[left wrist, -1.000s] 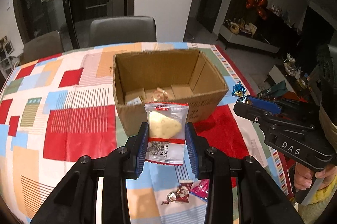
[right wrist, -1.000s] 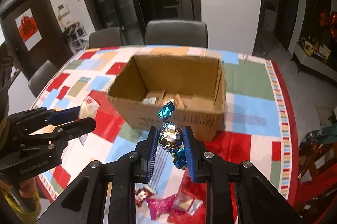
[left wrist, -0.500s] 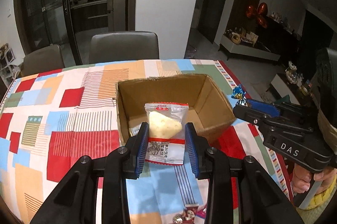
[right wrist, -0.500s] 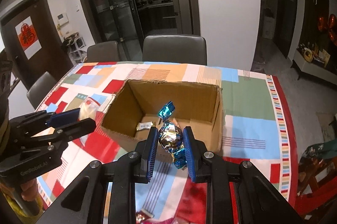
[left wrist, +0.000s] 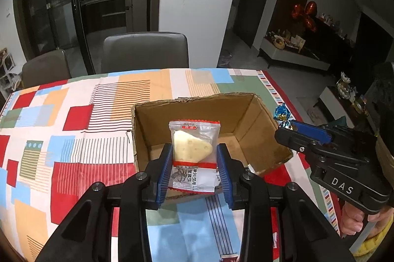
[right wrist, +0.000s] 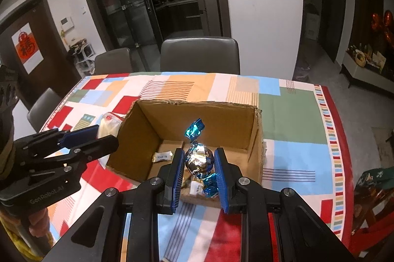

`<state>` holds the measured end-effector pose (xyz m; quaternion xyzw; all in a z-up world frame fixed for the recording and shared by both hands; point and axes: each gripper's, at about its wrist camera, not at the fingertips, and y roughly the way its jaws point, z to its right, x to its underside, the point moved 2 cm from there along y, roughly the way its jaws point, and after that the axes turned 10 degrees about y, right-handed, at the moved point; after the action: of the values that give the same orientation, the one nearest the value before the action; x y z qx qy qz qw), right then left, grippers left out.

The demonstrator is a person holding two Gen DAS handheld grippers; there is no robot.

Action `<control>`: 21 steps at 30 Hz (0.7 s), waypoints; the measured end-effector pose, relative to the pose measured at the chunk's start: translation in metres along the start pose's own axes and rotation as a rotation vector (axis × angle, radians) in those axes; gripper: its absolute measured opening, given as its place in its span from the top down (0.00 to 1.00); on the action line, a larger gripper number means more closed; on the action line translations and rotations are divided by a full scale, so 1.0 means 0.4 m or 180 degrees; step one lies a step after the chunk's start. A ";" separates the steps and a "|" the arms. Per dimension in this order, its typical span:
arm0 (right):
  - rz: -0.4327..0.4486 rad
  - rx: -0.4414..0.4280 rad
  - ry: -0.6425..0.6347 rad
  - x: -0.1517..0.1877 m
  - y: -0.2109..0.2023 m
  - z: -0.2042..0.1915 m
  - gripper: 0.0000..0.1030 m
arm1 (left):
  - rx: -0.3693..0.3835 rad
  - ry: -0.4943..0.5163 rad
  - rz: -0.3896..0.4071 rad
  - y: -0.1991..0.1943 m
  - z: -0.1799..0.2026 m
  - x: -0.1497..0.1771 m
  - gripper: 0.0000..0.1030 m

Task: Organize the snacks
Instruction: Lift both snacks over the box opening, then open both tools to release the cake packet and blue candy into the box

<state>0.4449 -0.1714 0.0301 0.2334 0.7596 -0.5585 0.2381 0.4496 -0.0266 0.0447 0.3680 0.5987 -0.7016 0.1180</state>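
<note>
An open cardboard box (left wrist: pixel 256 119) stands on the patchwork tablecloth. My left gripper (left wrist: pixel 194 151) hovers over the box's near edge with a clear cheese snack packet (left wrist: pixel 194 136) upright between its blue pads; its jaws are opening while the pads still touch the packet. In the right wrist view my right gripper (right wrist: pixel 199 152) is shut on a blue and silver foil candy (right wrist: pixel 198 161) above the inside of the box (right wrist: pixel 147 133). The left gripper (right wrist: pixel 98 136) and its packet (right wrist: pixel 108 124) show at the box's left wall. The right gripper (left wrist: pixel 290 129) shows by the right wall.
Small wrapped snacks (right wrist: pixel 161 156) lie on the box floor. A red wrapper (left wrist: pixel 229 258) lies on the cloth near the front edge. Two grey chairs (left wrist: pixel 145 52) stand behind the table. A person's hand (left wrist: pixel 352 220) holds the right gripper's handle.
Both grippers have moved forward with their snacks, from in front of the box to above it. The loose snacks near the front edge have slid almost out of view.
</note>
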 end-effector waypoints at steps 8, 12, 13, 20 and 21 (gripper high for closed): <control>0.0041 0.0082 -0.0026 0.009 -0.008 0.003 0.63 | -0.0097 0.0010 0.0054 -0.016 -0.001 0.015 0.53; 0.0047 0.0066 -0.0070 0.032 -0.029 0.000 0.63 | -0.0156 0.0097 0.0125 -0.051 0.017 0.039 0.53; 0.0055 0.0067 -0.0073 0.040 -0.036 0.000 0.63 | -0.0167 0.0106 0.0140 -0.058 0.020 0.043 0.53; 0.0150 0.0015 -0.0093 0.090 -0.099 0.003 0.63 | -0.0167 0.0170 0.0278 -0.131 0.056 0.104 0.53; 0.0156 -0.0004 -0.0104 0.100 -0.110 0.002 0.63 | -0.0168 0.0187 0.0295 -0.140 0.063 0.112 0.53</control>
<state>0.3865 -0.1804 0.0375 0.2427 0.7499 -0.5557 0.2643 0.3749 -0.0233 0.0578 0.4125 0.6025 -0.6683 0.1424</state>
